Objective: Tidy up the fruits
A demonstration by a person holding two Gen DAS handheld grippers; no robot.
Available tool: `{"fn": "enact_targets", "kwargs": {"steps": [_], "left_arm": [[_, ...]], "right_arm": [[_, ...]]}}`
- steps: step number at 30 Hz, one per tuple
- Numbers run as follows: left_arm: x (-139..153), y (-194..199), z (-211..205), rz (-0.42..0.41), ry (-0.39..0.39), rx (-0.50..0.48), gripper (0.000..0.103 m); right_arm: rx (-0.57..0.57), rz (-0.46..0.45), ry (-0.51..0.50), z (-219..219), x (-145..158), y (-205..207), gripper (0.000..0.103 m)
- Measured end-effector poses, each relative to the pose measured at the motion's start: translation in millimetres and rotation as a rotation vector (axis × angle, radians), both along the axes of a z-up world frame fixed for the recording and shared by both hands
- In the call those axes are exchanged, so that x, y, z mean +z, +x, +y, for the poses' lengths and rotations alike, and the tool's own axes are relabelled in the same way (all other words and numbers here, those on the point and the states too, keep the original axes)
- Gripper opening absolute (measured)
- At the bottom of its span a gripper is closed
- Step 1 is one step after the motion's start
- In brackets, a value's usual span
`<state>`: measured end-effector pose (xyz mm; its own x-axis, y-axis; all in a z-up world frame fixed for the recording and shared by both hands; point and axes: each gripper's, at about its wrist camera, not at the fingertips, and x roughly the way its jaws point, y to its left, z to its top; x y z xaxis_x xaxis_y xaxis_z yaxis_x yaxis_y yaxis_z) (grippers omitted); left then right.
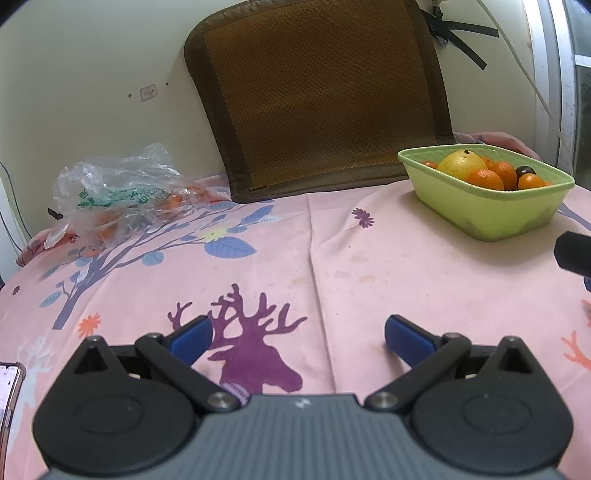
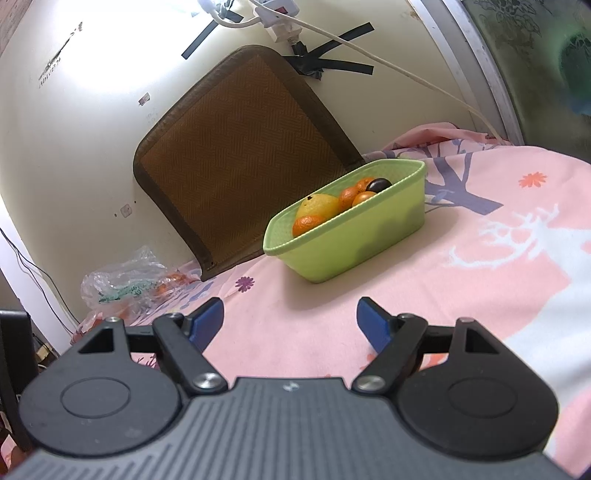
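Observation:
A light green basket [image 1: 491, 216] stands at the right on the pink cloth and holds a yellow pear [image 1: 460, 163], several oranges [image 1: 484, 178] and a dark plum [image 1: 526, 171]. It also shows in the right wrist view [image 2: 354, 243], ahead of the fingers, with the pear [image 2: 319, 206] and plum [image 2: 380, 184] inside. My left gripper [image 1: 298, 338] is open and empty above the purple deer print. My right gripper [image 2: 290, 323] is open and empty, short of the basket. A clear plastic bag [image 1: 118, 192] with orange fruit inside lies at the far left; it also shows in the right wrist view [image 2: 129, 282].
A brown woven mat [image 1: 317, 96] leans on the wall behind the table. A phone [image 1: 9, 391] lies at the left edge. A black part [image 1: 572, 253] of the other gripper enters at the right. Cables and a power strip [image 2: 277, 13] hang on the wall.

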<state>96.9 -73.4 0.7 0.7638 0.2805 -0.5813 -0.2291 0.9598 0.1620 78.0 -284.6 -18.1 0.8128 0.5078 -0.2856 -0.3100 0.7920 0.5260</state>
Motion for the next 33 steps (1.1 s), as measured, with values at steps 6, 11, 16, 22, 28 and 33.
{"fn": "enact_targets", "kwargs": {"steps": [6,11,16,22,28,33], "left_arm": [[-0.1,-0.7,-1.7,-0.001,0.009,-0.003,0.103],[-0.3,-1.4,-3.6,-0.004,0.017,-0.006,0.103],[0.1,-2.2,-5.0,-0.006,0.022,-0.009,0.103],[0.3,-3.0,-5.7,-0.008,0.026,-0.015,0.103],[0.3,-2.7,-6.5,-0.008,0.028,-0.015,0.103],[0.3,-2.8,-6.9,-0.008,0.028,-0.014,0.103]], "right_arm": [[0.001,0.004,0.014,-1.3,-0.2,0.3,0.081],[0.001,0.003,0.014,-1.6,-0.4,0.4,0.081],[0.001,0.003,0.014,-1.6,-0.6,0.4,0.081],[0.001,0.003,0.014,-1.6,-0.6,0.6,0.081],[0.002,0.004,0.014,-1.6,-0.6,0.7,0.081],[0.002,0.004,0.014,-1.6,-0.6,1.0,0.081]]}}
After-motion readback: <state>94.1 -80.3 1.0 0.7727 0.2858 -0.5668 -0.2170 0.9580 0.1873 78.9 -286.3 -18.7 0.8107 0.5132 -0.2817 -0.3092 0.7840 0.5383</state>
